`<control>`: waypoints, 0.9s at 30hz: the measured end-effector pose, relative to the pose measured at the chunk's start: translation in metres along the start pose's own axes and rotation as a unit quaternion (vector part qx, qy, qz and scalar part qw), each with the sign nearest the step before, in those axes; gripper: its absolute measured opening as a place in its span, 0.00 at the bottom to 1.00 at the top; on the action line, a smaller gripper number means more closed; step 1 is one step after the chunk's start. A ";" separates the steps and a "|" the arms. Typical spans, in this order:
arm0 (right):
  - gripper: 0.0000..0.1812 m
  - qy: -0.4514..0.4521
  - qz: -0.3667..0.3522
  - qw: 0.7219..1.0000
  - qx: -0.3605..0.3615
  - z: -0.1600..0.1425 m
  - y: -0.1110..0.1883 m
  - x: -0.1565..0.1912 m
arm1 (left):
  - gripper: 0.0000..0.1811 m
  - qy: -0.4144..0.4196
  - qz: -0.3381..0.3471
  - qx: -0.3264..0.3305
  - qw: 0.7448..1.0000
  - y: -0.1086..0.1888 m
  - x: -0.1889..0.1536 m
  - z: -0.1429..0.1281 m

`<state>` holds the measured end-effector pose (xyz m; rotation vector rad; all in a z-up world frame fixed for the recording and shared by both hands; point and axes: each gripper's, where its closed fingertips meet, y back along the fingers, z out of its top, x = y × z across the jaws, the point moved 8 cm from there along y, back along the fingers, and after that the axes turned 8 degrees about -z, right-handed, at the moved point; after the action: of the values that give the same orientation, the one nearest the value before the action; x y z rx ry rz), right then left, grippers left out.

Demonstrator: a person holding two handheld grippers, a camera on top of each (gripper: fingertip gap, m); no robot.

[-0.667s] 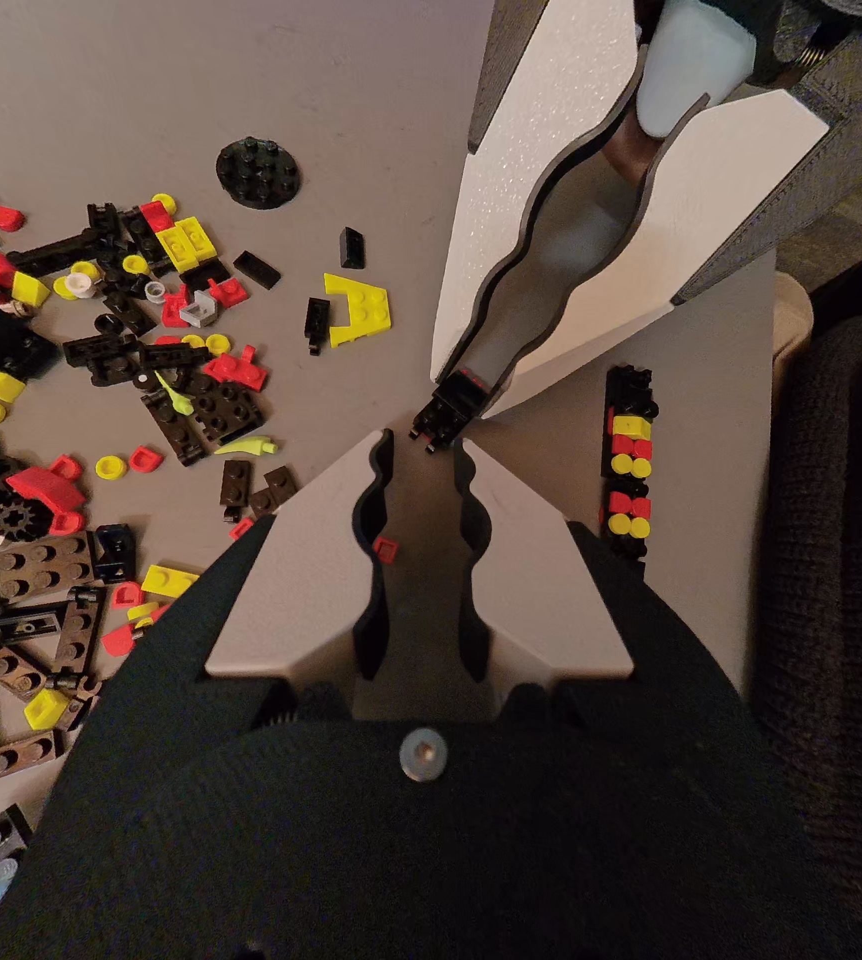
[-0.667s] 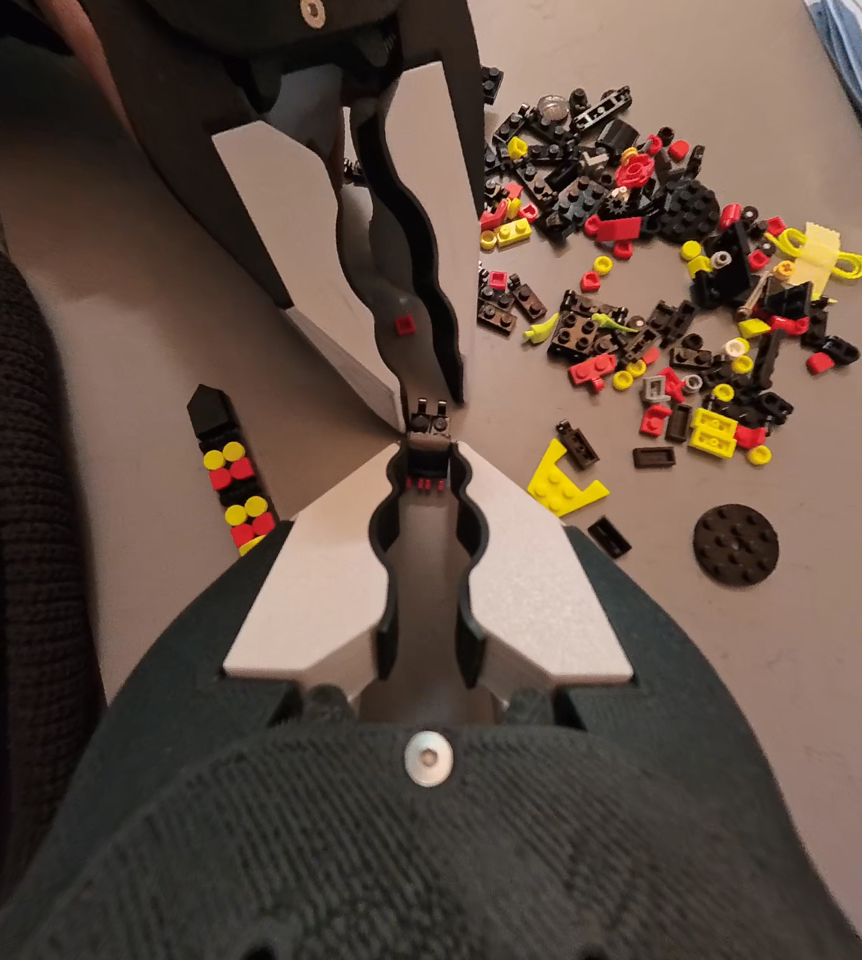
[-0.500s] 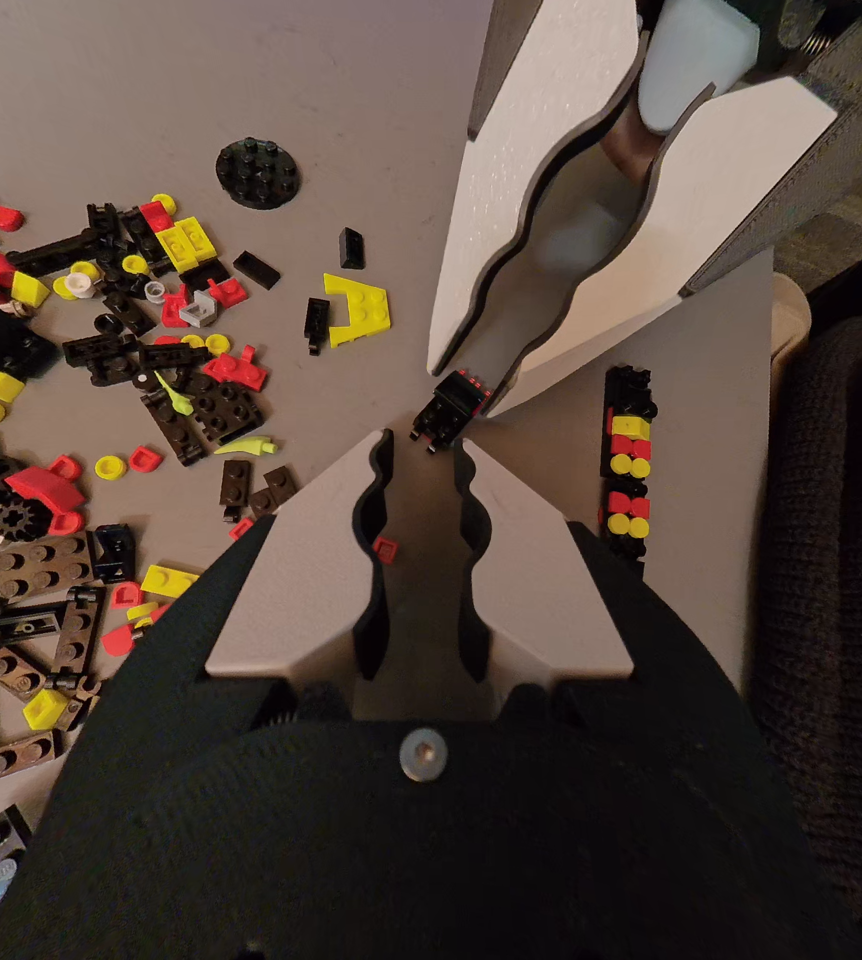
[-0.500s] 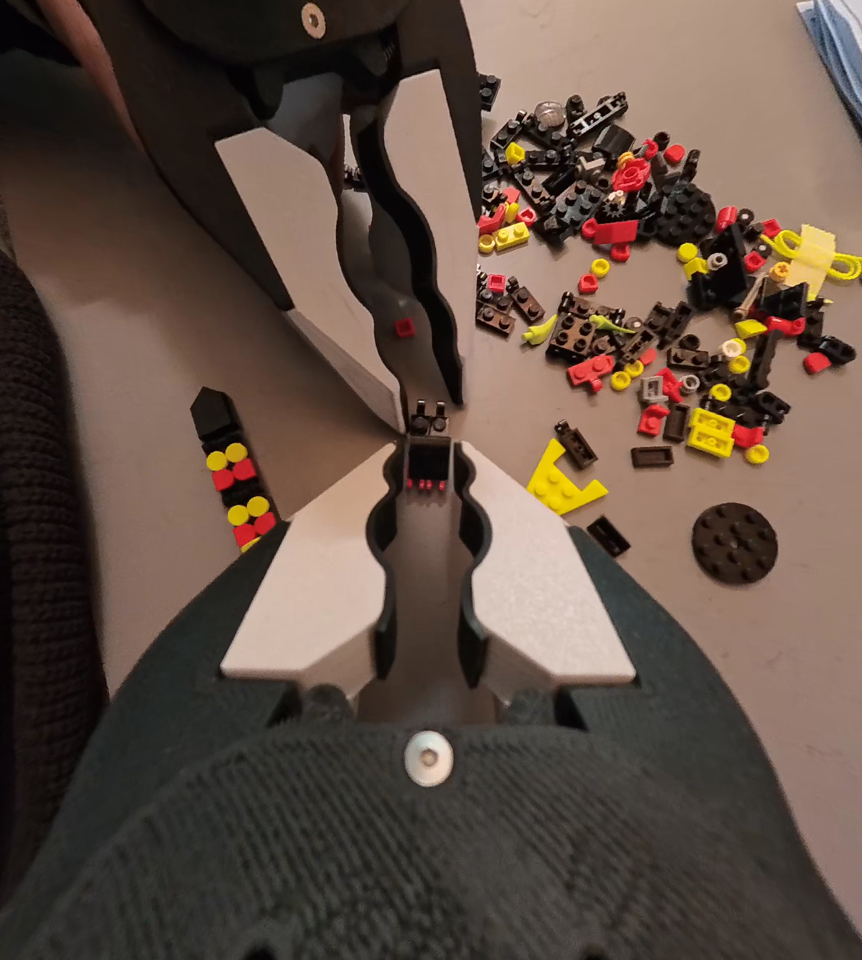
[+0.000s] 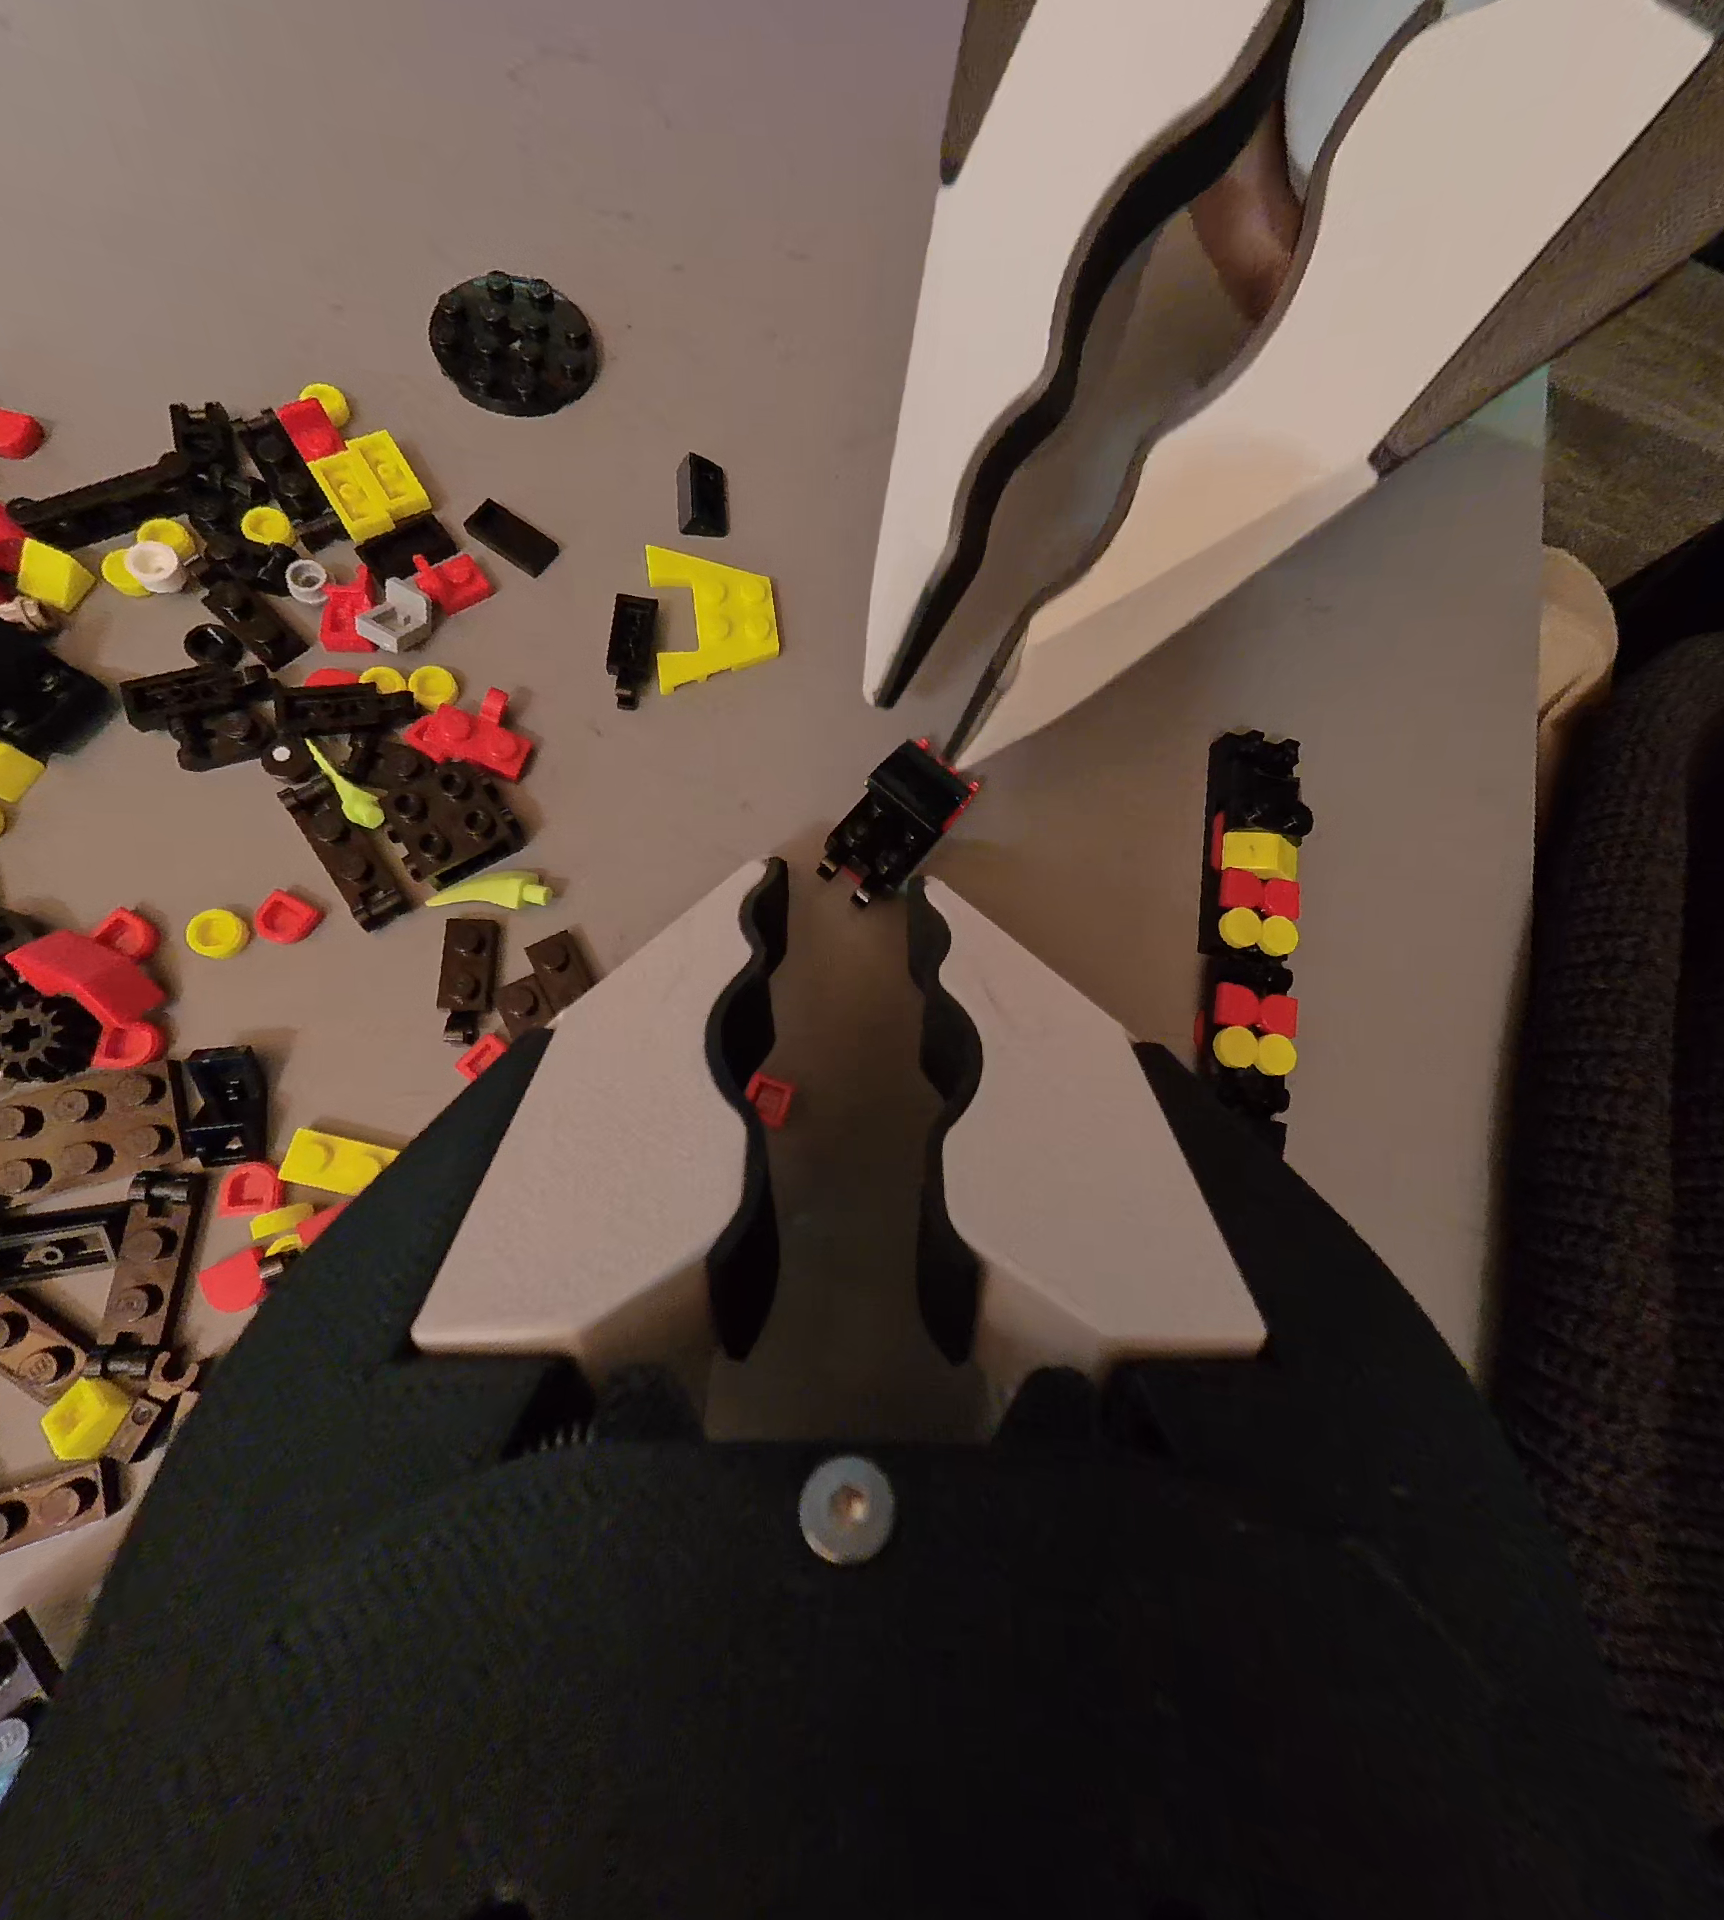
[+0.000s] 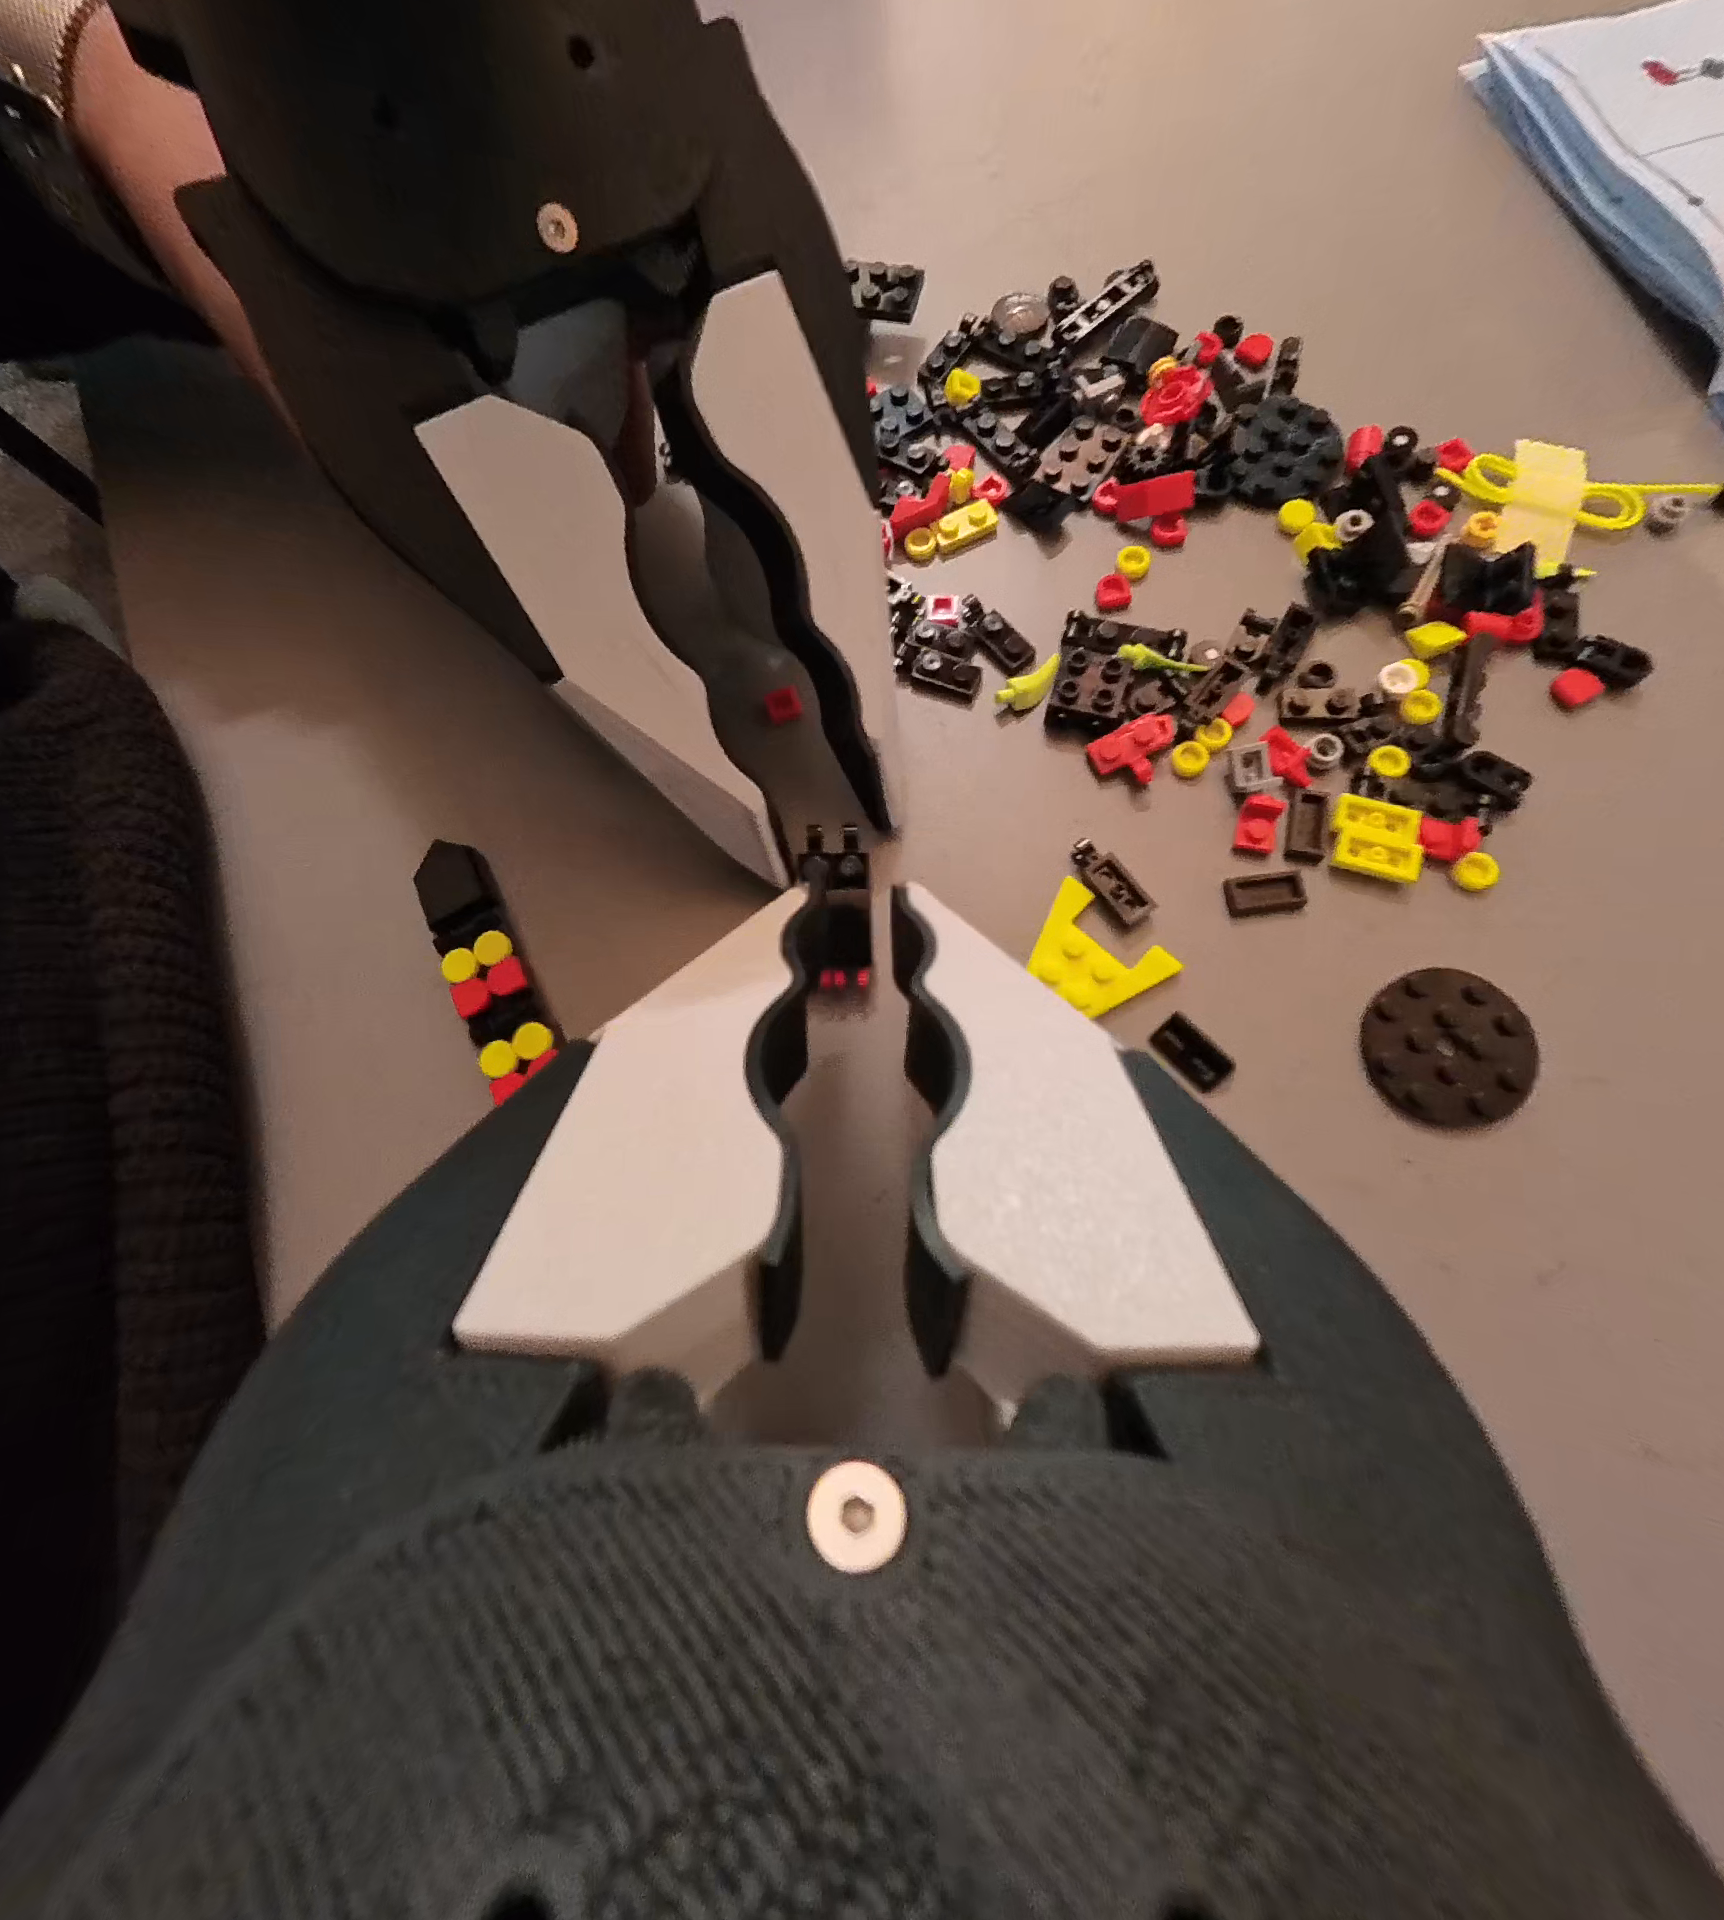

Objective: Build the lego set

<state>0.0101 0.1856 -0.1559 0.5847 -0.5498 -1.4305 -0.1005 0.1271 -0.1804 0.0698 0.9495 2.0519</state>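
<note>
Two grippers are meeting tip to tip over a grey table [image 5: 629,208], and a small black-and-red sub-assembly [image 5: 897,821] is sitting on the table between them. In the left wrist view the left gripper [image 5: 842,883] is standing with its jaws a narrow way apart, and the little build lies just beyond its tips, not between them; nothing is being held. A loose red 1x1 tile [image 5: 771,1098] is lying on the table under that gripper's gap.

In the right wrist view the right gripper [image 6: 842,899] is straddling the same sub-assembly [image 6: 842,951], whose red studs are showing in the gap. Its jaws are standing slightly apart, and daylight is showing on the right side of the piece, so it looks released rather than clamped. The view is blurred, so that is a judgement.

Near the table's edge a long black strip with red and yellow studs [image 5: 1253,925] is lying well clear of the loose parts pile [image 5: 214,727], with a yellow wedge plate [image 5: 723,613] and a black round plate [image 5: 513,343] lying between pile and grippers. A blue instruction booklet [image 6: 1668,156] is lying far right.

The step in hand seems to be regripping or handing over the small build. Next, one gripper needs to close squarely on its sides without knocking it over.
</note>
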 end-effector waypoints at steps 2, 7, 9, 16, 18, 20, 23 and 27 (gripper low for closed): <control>0.06 0.009 0.001 1.000 0.011 -0.001 -0.003 0.003 | 0.11 0.000 0.000 0.000 1.000 0.000 0.000 0.000; 0.06 0.022 -0.002 0.999 0.027 -0.003 -0.009 0.007 | 0.11 0.000 0.001 0.000 1.000 0.000 0.000 0.000; 0.05 0.024 -0.005 0.999 0.029 -0.003 -0.010 0.007 | 0.10 0.001 0.001 0.001 1.000 0.000 0.000 0.000; 0.05 0.021 -0.005 0.999 0.029 -0.002 -0.011 0.007 | 0.09 0.000 0.000 0.002 1.000 -0.001 0.000 0.000; 0.05 0.020 -0.006 0.999 0.029 -0.001 -0.011 0.006 | 0.08 0.000 -0.001 0.002 1.000 -0.001 0.000 0.000; 0.05 0.018 -0.006 0.999 0.029 -0.001 -0.012 0.006 | 0.08 0.001 -0.001 0.002 1.000 -0.001 0.000 0.000; 0.05 0.016 -0.005 0.999 0.028 -0.001 -0.012 0.006 | 0.08 0.003 -0.003 0.001 1.000 -0.001 0.000 0.000; 0.05 0.013 -0.004 1.000 0.028 -0.001 -0.011 0.006 | 0.08 0.003 -0.003 0.001 1.000 -0.001 0.000 0.000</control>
<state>0.0026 0.1789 -0.1642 0.6499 -0.5674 -1.4169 -0.1000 0.1271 -0.1809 0.0622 0.9551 2.0463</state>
